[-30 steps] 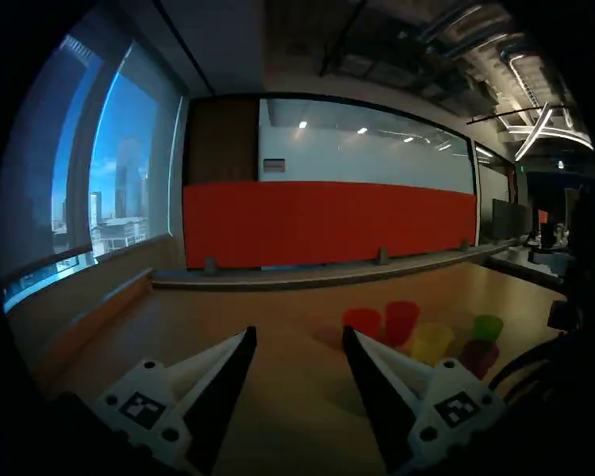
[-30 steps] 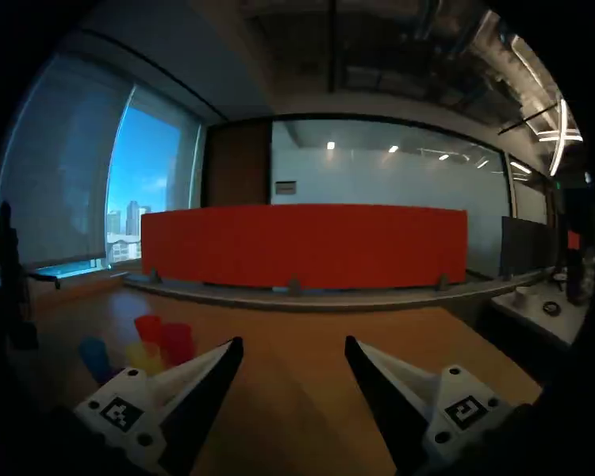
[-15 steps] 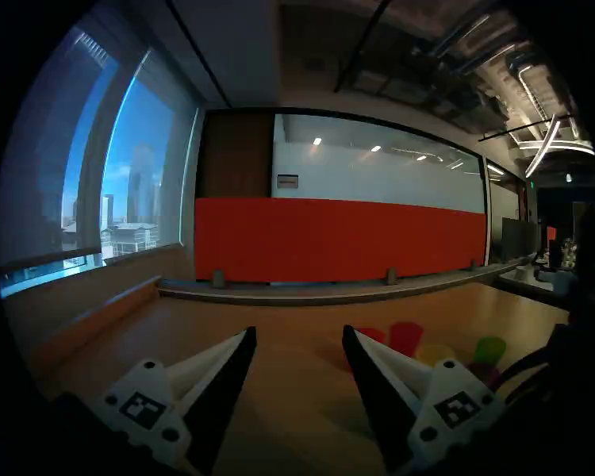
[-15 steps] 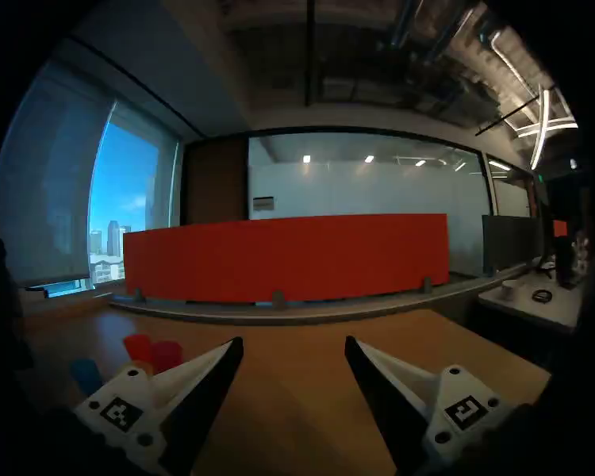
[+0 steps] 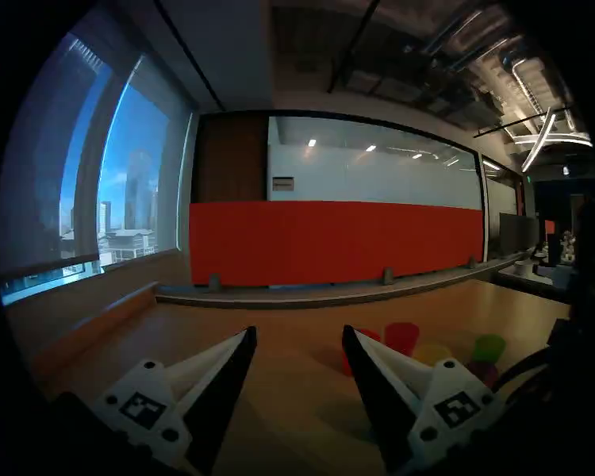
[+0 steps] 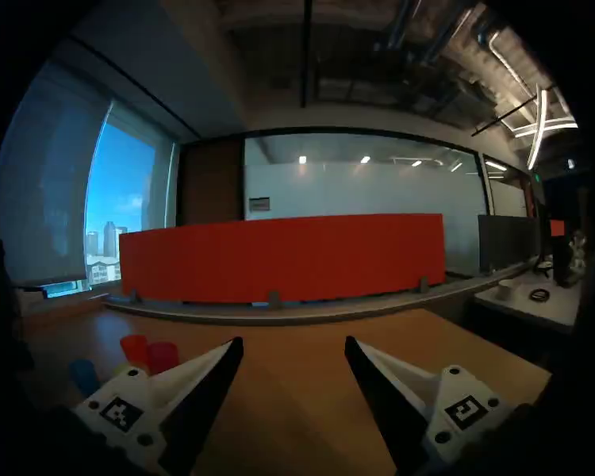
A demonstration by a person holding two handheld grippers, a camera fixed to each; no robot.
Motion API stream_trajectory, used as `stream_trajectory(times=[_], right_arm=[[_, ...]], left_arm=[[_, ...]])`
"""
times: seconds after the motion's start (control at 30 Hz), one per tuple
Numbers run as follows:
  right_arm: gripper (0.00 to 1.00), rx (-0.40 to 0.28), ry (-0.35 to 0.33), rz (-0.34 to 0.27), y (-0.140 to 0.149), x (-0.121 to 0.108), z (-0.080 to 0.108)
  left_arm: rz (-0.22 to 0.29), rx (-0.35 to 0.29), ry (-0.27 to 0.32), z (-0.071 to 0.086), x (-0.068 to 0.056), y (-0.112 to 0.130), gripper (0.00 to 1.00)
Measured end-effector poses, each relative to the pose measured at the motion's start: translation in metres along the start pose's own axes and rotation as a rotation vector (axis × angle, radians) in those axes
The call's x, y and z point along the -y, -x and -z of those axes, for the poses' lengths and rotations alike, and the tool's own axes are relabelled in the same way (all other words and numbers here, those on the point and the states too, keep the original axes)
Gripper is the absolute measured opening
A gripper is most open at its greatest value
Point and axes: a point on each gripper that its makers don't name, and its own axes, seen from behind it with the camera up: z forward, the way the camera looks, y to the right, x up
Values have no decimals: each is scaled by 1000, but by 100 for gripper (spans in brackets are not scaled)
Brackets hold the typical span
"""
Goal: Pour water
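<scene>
Keeps left tool [image 5: 297, 330] and right tool [image 6: 293, 342] spread apart, empty; shows perhaps 5 cups [image 5: 401, 336] on surface [image 5: 178, 327] lower than 1 s ago.

red partition [image 5: 329, 242], window [image 5: 135, 198], wooden table [image 5: 296, 379]

Left claw [image 5: 297, 333] and right claw [image 6: 293, 343] are white wedges, black inside; each bears a square marker and screws

Both views low over table [image 5: 178, 325], facing red partition [image 5: 329, 242]; cups [image 5: 402, 336] shared.
</scene>
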Motion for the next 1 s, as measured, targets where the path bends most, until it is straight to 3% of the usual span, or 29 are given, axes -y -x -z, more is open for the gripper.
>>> stream_trajectory(times=[0.57,1.0], right_arm=[[99,1,5,37,-1,3,-4],[99,19,55,36,5,-8,-4]], left_arm=[[17,-31,-43,-2,12,6,80],[34,-27,-100,6,27,35,80]])
